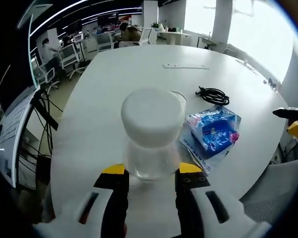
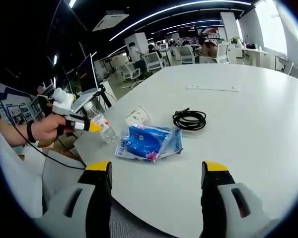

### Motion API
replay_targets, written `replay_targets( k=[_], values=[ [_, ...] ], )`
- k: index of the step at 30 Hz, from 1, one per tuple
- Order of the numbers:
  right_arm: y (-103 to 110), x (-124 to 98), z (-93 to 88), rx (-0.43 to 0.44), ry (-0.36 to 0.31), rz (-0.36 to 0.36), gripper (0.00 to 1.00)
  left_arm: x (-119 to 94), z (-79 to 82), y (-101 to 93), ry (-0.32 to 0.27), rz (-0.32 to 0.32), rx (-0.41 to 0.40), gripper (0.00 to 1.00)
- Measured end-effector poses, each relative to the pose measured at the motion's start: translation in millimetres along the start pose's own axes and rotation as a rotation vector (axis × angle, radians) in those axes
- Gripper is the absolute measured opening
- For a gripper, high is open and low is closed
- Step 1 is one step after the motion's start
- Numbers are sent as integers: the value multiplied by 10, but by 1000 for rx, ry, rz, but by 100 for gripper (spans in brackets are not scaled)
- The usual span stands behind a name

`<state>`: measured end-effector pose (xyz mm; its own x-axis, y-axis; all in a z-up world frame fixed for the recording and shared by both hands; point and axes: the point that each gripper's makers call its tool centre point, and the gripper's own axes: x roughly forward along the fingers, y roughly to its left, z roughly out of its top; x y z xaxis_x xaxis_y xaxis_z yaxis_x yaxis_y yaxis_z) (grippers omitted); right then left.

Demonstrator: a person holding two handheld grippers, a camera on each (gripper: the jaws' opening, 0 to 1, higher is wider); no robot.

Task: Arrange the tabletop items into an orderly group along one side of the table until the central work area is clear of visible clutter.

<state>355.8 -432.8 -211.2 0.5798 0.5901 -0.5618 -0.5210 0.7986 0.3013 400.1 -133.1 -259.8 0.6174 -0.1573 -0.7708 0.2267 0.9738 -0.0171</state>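
A clear plastic bottle (image 1: 151,134) with a white cap stands between the yellow-tipped jaws of my left gripper (image 1: 152,169), which is shut on its lower body. In the right gripper view the same bottle (image 2: 102,126) leans near the table's left edge, held by the left gripper (image 2: 82,125) in a person's hand (image 2: 44,130). A blue tissue pack (image 1: 213,129) (image 2: 151,142) lies just right of the bottle. Beyond it sits a coiled black cable (image 1: 213,95) (image 2: 189,119). My right gripper (image 2: 156,171) is open above the near table edge, holding nothing.
A small white packet (image 2: 137,116) lies behind the tissue pack. A flat white strip (image 1: 185,66) (image 2: 212,88) rests farther out on the round white table (image 2: 248,129). Office chairs and desks stand beyond. The right gripper (image 1: 293,116) shows at the right edge.
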Motion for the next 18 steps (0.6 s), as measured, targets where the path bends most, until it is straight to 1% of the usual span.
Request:
replay_targets(
  k=[4,7,11,13,14,16,18],
  values=[
    [27,21,1,-6,4,9,73,1,-2,1,1,2,4,36],
    [34,22,11,-8,2,13,73,-3,1,0,-10,-3,-5,36],
    [49,27,14,-10,1,22,73,-3,-27,-8,-8,-20,1,37],
    [57,33,11,-8,1,26,73,20,-60,-2,9,-25,2,39],
    [58,35,9,-9,3,26,73,20,-63,-4,12,-26,-2,41],
    [60,37,8,-13,9,27,73,34,-56,-16,10,-35,-16,43],
    [49,34,16,-14,10,26,73,58,-47,-33,7,-42,-15,43]
  ],
)
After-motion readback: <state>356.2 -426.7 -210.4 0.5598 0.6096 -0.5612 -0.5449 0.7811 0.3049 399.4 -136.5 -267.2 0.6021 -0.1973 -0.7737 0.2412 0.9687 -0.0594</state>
